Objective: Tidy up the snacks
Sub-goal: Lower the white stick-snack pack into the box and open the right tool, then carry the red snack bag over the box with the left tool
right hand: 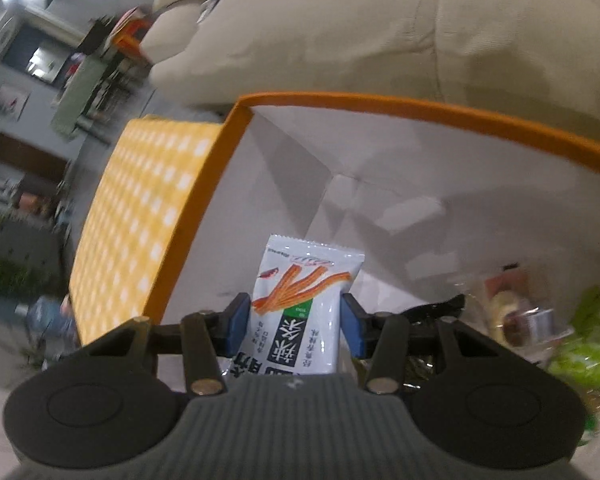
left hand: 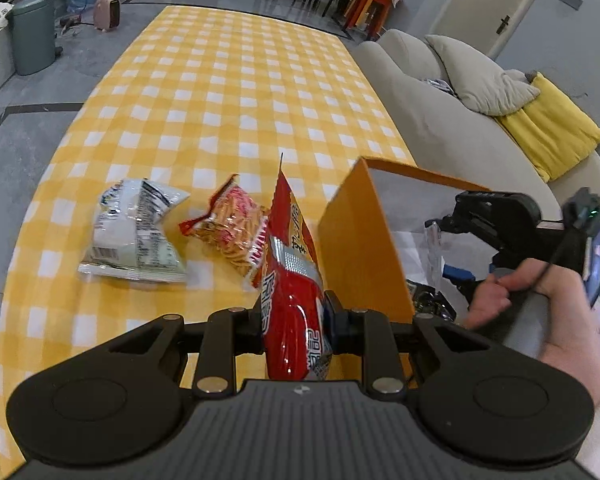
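Red bag (left hand: 296, 280) sits right up against the left wrist camera, pinched edge-on in the left gripper (left hand: 296, 326), held up over the table (left hand: 220, 92) just beside the box (left hand: 360, 240). Right gripper (right hand: 294, 322) is already over the box's white inside with a white packet (right hand: 300, 300) between its blue pads (right hand: 234, 320) — looks clamped, but the pads sit at the packet's edges, so maybe only lightly. A pile of snacks (right hand: 540, 320) lies at the bottom right of the box.

Two more wait on the cloth: a pale bag (left hand: 134, 232) and a noodle bag (left hand: 230, 232), lying near each other.

For a clean drop, the packet probably wants lowering further before letting go, aimed at the bare floor left of the pile. The red bag likely has to clear the orange wall first, and since both tools share that opening, going one at a time seems safer — less chance of bumping.
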Tool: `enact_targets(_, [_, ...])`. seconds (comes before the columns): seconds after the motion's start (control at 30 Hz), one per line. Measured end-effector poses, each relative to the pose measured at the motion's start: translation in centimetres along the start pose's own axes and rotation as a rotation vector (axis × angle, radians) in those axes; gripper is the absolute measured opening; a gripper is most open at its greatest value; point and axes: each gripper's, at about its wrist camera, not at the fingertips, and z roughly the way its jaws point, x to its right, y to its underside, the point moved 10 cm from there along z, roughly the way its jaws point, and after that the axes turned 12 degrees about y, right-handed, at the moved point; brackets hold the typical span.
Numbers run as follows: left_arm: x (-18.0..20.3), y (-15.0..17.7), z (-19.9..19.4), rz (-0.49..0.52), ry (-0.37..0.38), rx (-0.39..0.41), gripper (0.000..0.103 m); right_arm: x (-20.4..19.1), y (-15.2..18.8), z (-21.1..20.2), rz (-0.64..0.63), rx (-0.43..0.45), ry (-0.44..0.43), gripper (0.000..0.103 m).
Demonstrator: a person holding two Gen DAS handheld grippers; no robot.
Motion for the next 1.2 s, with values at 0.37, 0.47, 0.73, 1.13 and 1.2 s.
enact_targets(0.37, [-2.4,-0.3,-0.2,-0.05,0.017,-0.013,0.028,-1.1,0.7,3.6,0.045,0.004,0.089,0.047])
enact_targets(0.47, [-2.4,-0.3,-0.1,-0.04,0.019,-0.016,0.028,-1.3,0.6,3.6,0.052,-0.008,0.079,0.048])
enact_targets(0.73, [-2.0,-0.1,-0.3,-0.026,0.013,-0.009,0.028,-1.5,1.8,2.9,-0.005,-0.123,0.009,0.058])
enact_targets(1.13, [0.6,0.1,-1.6,0.019,0.037,0.016,0.028,-1.6,0.0,-5.1,-0.425,0.047,-0.086,0.063])
enact_targets(1.2, [1.2,0.0,-2.1,0.04,0.026,0.03,0.028,-1.2,-0.7,-6.7,-0.454,0.11,-0.104,0.063])
